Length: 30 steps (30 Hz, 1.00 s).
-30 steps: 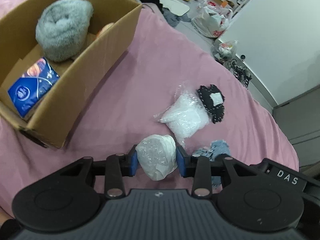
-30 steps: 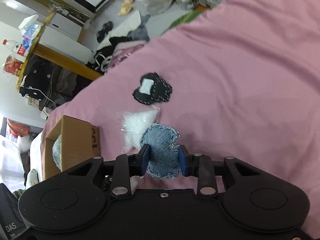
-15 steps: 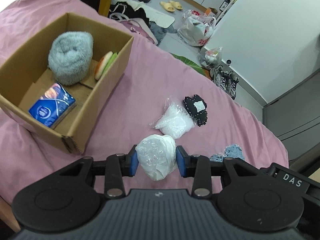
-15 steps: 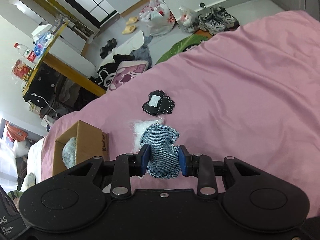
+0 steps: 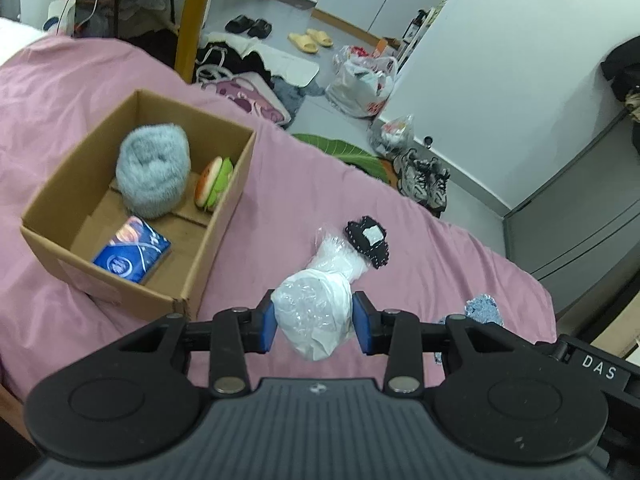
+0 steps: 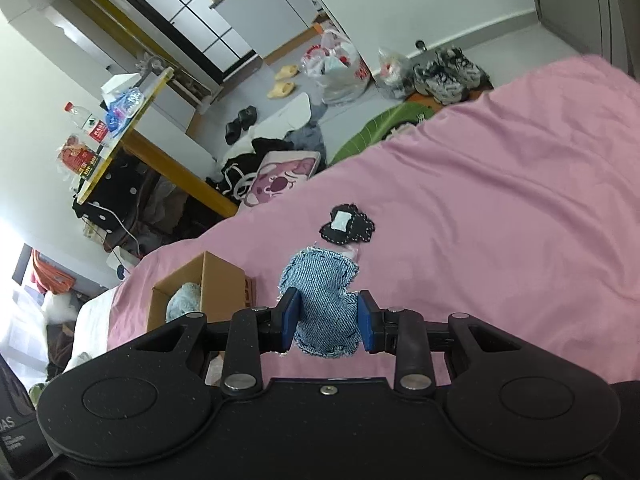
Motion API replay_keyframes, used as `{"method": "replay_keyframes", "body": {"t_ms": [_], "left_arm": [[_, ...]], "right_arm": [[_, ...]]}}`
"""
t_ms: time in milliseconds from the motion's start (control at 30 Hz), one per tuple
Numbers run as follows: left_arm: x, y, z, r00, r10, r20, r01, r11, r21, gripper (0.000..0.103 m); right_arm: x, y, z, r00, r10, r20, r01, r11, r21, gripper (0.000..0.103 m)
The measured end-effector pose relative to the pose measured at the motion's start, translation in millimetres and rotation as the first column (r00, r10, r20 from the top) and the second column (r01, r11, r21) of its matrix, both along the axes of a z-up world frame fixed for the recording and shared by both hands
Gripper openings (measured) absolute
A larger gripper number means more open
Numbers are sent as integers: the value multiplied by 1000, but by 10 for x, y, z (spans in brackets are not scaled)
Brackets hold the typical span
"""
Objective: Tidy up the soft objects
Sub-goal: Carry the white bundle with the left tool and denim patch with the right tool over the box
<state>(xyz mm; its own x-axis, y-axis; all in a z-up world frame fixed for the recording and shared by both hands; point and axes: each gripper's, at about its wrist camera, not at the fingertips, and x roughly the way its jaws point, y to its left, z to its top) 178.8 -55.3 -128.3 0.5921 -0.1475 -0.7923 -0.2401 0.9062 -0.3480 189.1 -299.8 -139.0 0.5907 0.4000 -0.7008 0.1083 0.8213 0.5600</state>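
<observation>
My left gripper (image 5: 314,322) is shut on a white bundle wrapped in clear plastic (image 5: 314,318), held above the pink bedspread (image 5: 328,184). To its upper left stands an open cardboard box (image 5: 208,248) holding a grey fluffy ball (image 5: 153,170), a plush burger (image 5: 214,184) and a blue tissue pack (image 5: 132,255). A clear bag of white stuffing (image 5: 338,254) and a black stitched patch (image 5: 370,240) lie just beyond the bundle. My right gripper (image 6: 326,320) is shut on a blue denim patch (image 6: 324,304), raised over the bed; the black patch (image 6: 347,226) lies past it and the box (image 6: 218,290) is to the left.
Beyond the bed's far edge the floor is cluttered with clothes (image 5: 240,68), slippers (image 5: 310,40), plastic bags (image 5: 362,84) and sneakers (image 5: 424,180). A yellow-legged table (image 6: 132,120) with bottles stands at the left in the right wrist view. White cabinets (image 5: 500,92) rise on the right.
Both grippers have lifted higher above the bed with their objects still held; the box, stuffing bag and black patch now look smaller and farther away.
</observation>
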Motion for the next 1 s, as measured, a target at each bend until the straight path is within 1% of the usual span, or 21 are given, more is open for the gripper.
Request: {"method": "replay_keyframes", "body": {"t_ms": [233, 433, 533, 667, 867, 1000], "left_arm": [[-128, 103, 193, 999, -17, 44, 17, 1000, 9, 38], [-238, 268, 336, 997, -19, 75, 18, 1000, 13, 38], [-292, 385, 394, 996, -13, 92, 12, 1000, 12, 38], [-332, 551, 453, 994, -1, 107, 0, 1000, 5, 38], [-358, 797, 530, 991, 4, 132, -5, 1000, 9, 38], [-362, 1018, 534, 990, 25, 139, -26, 1000, 2, 38]], "right_arm": [[-65, 84, 146, 999, 0, 37, 0, 1000, -11, 31], [-114, 244, 289, 997, 22, 79, -21, 1000, -13, 31], [-124, 338, 339, 995, 35, 89, -36, 999, 13, 31], [-124, 491, 401, 993, 42, 111, -42, 999, -2, 31], [-107, 742, 431, 991, 60, 116, -59, 998, -13, 31], [-89, 933, 448, 990, 83, 118, -80, 996, -32, 31]]}}
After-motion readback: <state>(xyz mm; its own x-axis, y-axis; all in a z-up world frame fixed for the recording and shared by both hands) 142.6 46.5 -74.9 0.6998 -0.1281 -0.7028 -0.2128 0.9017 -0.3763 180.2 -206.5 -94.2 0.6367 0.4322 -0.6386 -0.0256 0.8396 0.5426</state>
